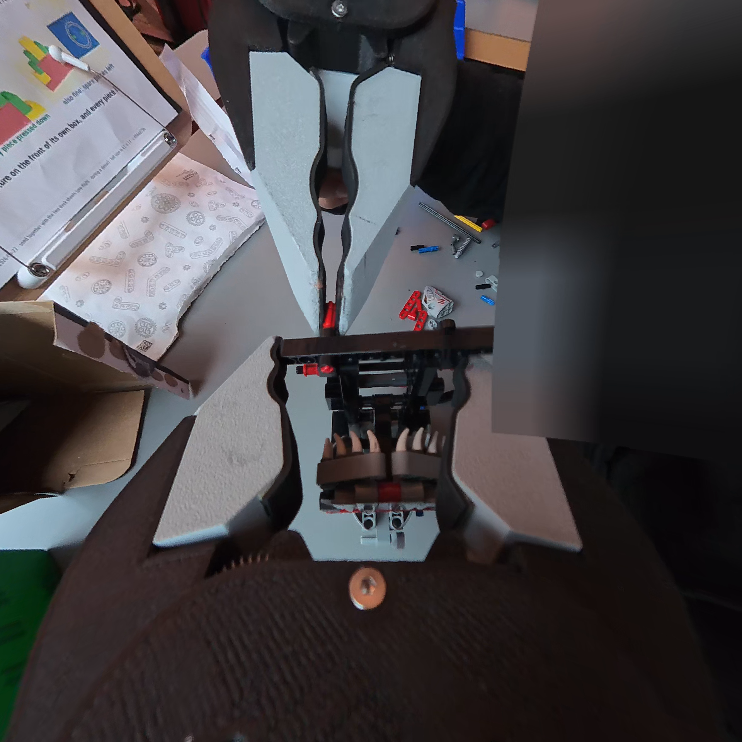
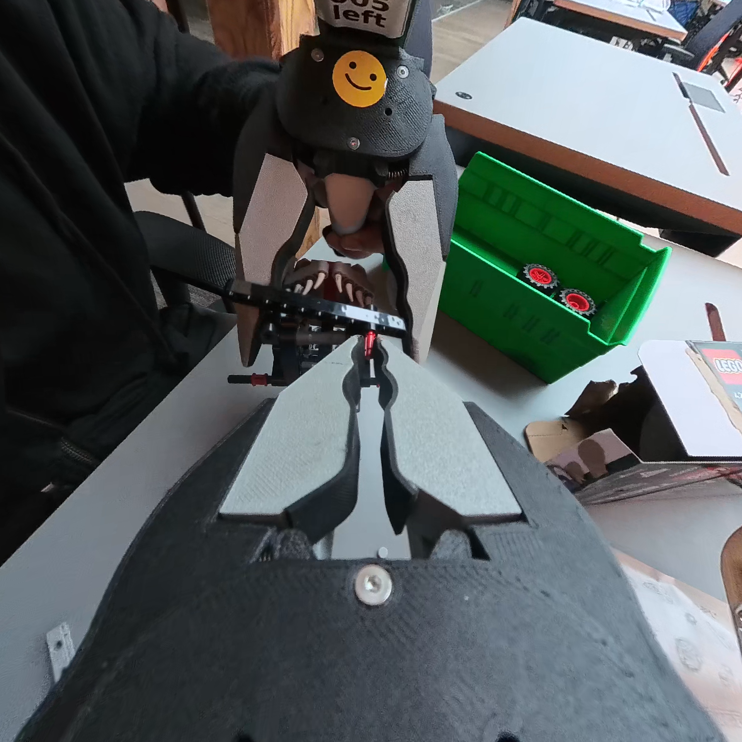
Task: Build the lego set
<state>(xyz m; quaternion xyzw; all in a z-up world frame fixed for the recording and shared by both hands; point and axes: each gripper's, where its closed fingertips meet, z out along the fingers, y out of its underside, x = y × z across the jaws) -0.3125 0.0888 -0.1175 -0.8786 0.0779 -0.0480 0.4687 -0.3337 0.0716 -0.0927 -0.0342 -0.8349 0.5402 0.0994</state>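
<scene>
Pin-fitting looks to be the step: the right gripper [image 2: 371,349] pinches a red pin [image 2: 369,344] at the black beam [image 1: 385,344] of the toothed model [image 1: 379,461], clamped above the table [image 1: 241,305] by the left gripper [image 1: 371,441]. Next, a straight push. Grippers meet nose to nose.

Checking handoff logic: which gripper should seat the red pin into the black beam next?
Right. The right gripper already pinches the red pin with its tip at the black beam. The left gripper is occupied clamping the toothed model.
</scene>
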